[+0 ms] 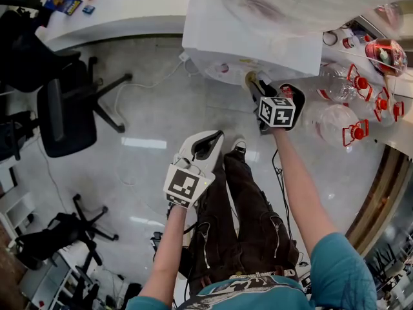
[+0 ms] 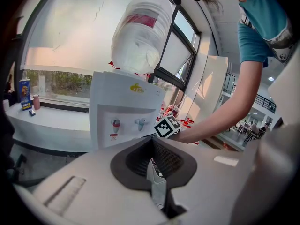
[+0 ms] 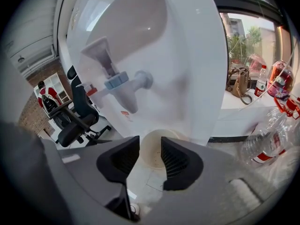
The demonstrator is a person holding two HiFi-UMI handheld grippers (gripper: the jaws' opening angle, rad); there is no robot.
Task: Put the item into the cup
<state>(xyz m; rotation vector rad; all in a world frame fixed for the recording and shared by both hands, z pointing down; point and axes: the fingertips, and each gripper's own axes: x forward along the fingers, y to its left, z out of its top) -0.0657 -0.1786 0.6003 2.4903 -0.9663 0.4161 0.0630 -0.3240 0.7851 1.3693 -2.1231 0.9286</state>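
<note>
Floor [image 1: 155, 121] grey, office chair [image 1: 64, 115] nearby; paper cup [image 3: 151, 162] below dispenser tap [image 3: 123, 86] holds specks; right gripper [image 3: 150, 144] jaws apart, left gripper [image 2: 152, 146] jaws together.

Cup [image 3: 151, 154] — cream, open-topped, upright; it stands below the blue tap [image 3: 116, 81], with a few dark specks on its inner bottom; packet [image 2: 157, 184] — thin, silvery, standing on edge, pinched in the left gripper [image 1: 205, 144].

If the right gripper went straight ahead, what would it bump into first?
Most likely the cup, which sits just past the right gripper's open jaws, under the blue tap. Behind it is the water dispenser's white front. Depth is hard to judge.
</note>
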